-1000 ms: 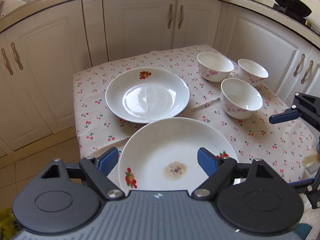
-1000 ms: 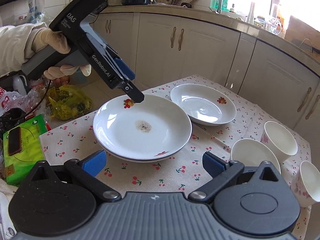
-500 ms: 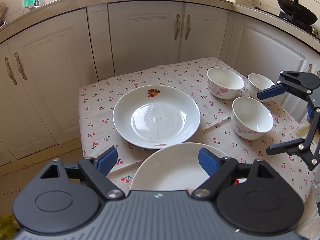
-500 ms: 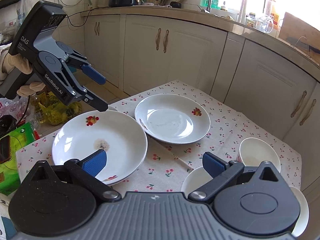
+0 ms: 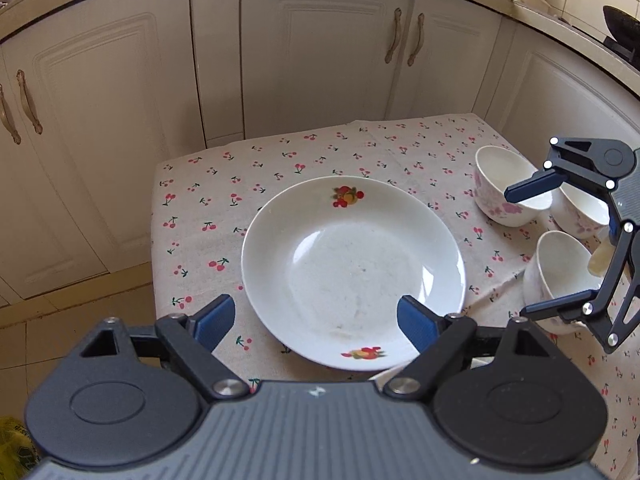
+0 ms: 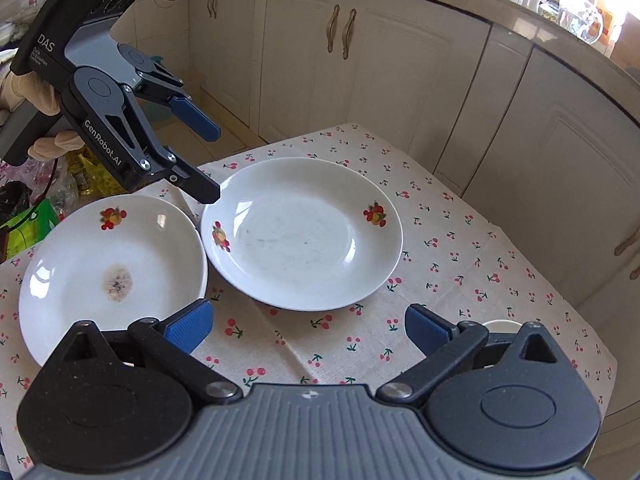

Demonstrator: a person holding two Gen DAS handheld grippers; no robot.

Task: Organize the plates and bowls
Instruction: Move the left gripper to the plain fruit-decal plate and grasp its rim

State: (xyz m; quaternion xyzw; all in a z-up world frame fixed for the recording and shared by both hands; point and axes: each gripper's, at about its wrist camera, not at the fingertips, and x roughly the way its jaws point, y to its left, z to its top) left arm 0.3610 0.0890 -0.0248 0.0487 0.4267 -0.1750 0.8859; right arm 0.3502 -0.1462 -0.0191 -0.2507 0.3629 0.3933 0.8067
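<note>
A clean white plate with fruit prints (image 5: 352, 268) (image 6: 304, 236) lies mid-table on the cherry cloth. A second white plate with a brown stain (image 6: 108, 272) lies to its left in the right wrist view. Three white bowls with pink flowers (image 5: 508, 192) (image 5: 580, 208) (image 5: 560, 276) stand at the table's right side. My left gripper (image 5: 316, 322) (image 6: 212, 164) is open and empty, hovering at the clean plate's near rim. My right gripper (image 6: 308, 330) (image 5: 532, 252) is open and empty, above the bowls.
The table's cherry-print cloth (image 5: 208, 220) ends at the left edge above the tiled floor (image 5: 80, 308). White cabinets (image 5: 312, 60) stand close behind. A green packet (image 6: 28, 224) and yellow bag (image 6: 88, 168) lie beyond the stained plate.
My left gripper has moved forward from over the stained plate to the clean plate. My right gripper has swung right toward the bowls. Both stay open.
</note>
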